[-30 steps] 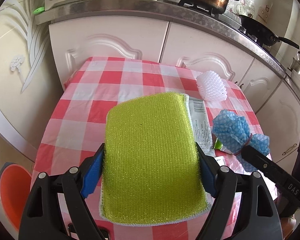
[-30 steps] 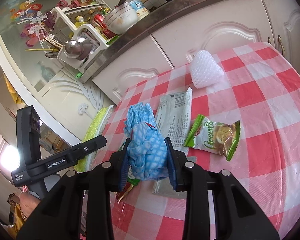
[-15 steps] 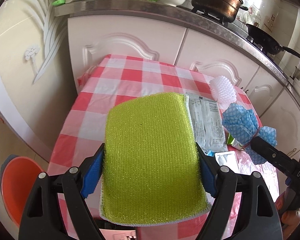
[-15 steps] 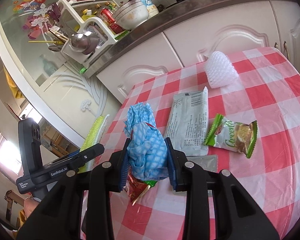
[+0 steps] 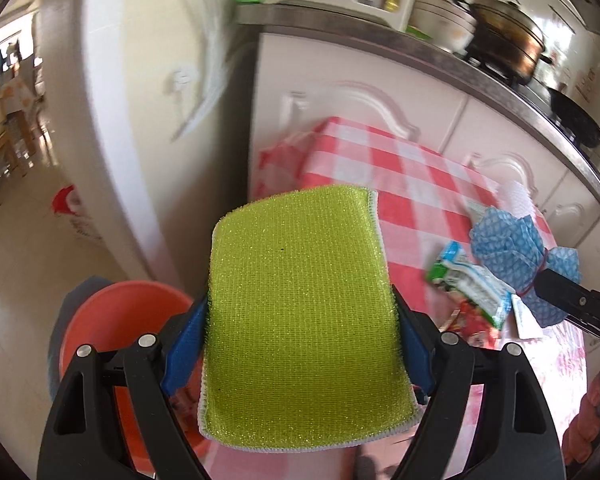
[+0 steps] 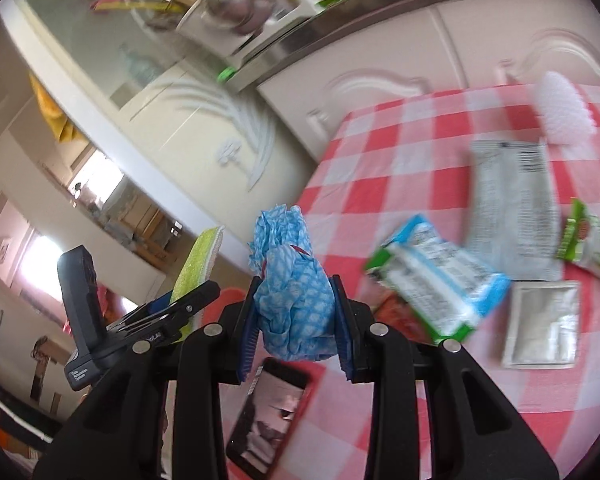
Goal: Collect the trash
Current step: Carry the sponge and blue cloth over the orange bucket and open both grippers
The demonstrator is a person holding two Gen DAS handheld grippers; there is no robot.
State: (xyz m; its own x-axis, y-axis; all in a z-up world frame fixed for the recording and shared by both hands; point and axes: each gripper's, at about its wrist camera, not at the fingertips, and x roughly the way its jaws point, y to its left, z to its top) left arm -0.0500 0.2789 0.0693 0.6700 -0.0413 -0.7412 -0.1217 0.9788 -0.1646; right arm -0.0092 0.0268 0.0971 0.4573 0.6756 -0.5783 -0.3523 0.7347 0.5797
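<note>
My left gripper (image 5: 300,332) is shut on a yellow-green scouring sponge (image 5: 300,300) and holds it off the table's left edge, above an orange bin (image 5: 120,320) on the floor. My right gripper (image 6: 296,312) is shut on a bunched blue cloth (image 6: 292,280) near the table's front left. Wrappers lie on the checked tablecloth (image 6: 380,168): a blue-green one (image 6: 436,276), a grey one (image 6: 512,208), a silver sachet (image 6: 540,324), a green snack bag (image 6: 588,244) and a red wrapper (image 6: 396,316). The blue cloth (image 5: 516,248) and blue-green wrapper (image 5: 468,280) also show in the left wrist view.
A white foam net (image 6: 560,112) lies at the table's far side. A phone (image 6: 268,412) lies at the front edge under my right gripper. White cabinets (image 5: 340,92) and a counter with pots (image 5: 504,48) stand behind the table.
Both grippers have swung left toward the table's left edge. The orange bin now lies under the sponge. The blue-green and red wrappers have moved left along the table beside the blue cloth.
</note>
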